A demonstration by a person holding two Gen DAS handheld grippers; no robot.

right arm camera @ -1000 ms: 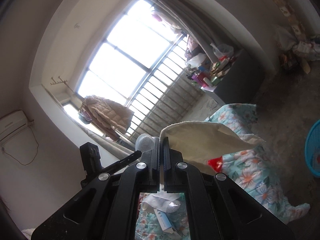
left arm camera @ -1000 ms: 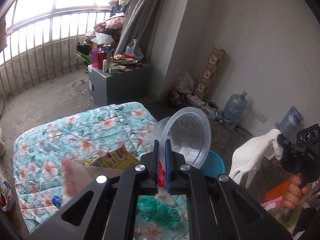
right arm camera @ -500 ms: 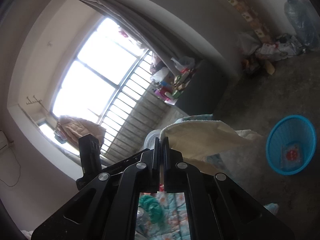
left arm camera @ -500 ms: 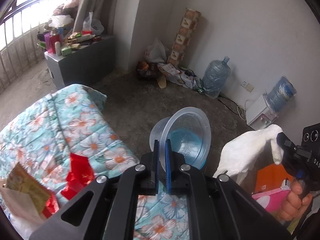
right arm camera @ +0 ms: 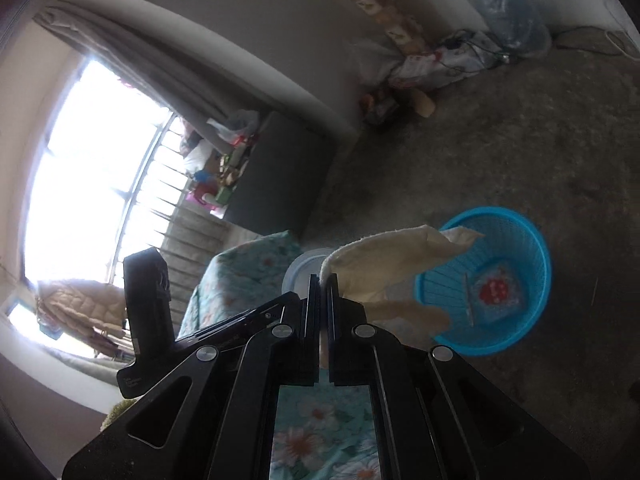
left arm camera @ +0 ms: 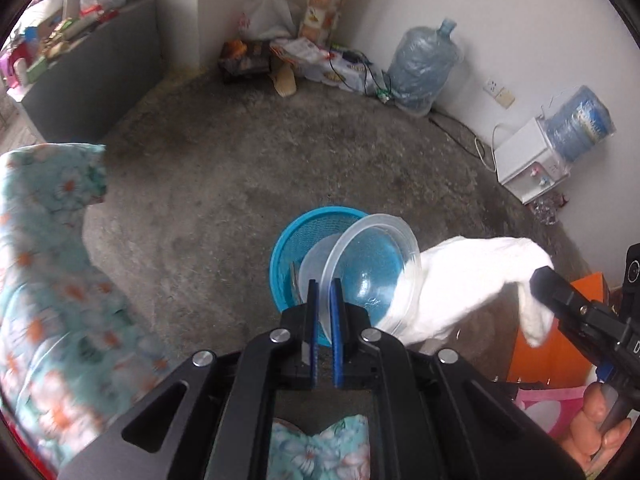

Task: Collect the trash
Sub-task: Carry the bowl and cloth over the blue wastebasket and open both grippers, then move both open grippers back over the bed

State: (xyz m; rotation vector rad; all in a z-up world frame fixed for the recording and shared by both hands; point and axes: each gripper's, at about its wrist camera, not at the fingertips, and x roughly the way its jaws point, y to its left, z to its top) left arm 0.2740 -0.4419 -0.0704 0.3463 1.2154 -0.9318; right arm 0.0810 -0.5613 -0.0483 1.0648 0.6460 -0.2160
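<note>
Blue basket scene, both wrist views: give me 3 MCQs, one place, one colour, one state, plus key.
1. Where is the blue basket?
A. on the bed
B. on the concrete floor
C. on the grey cabinet

2. What colour is the cloth in the right claw?
A. white
B. red
C. green

3. What is the left claw doing?
A. open, empty
B. shut on the clear plastic bowl
C. shut on a bottle

Key: B, the basket stands on bare floor; A, the cloth looks white; B, the pads pinch the bowl's rim.

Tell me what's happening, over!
Left gripper shut on clear plastic bowl. Right gripper shut on white paper towel. Blue mesh bin below, nothing blocking.
</note>
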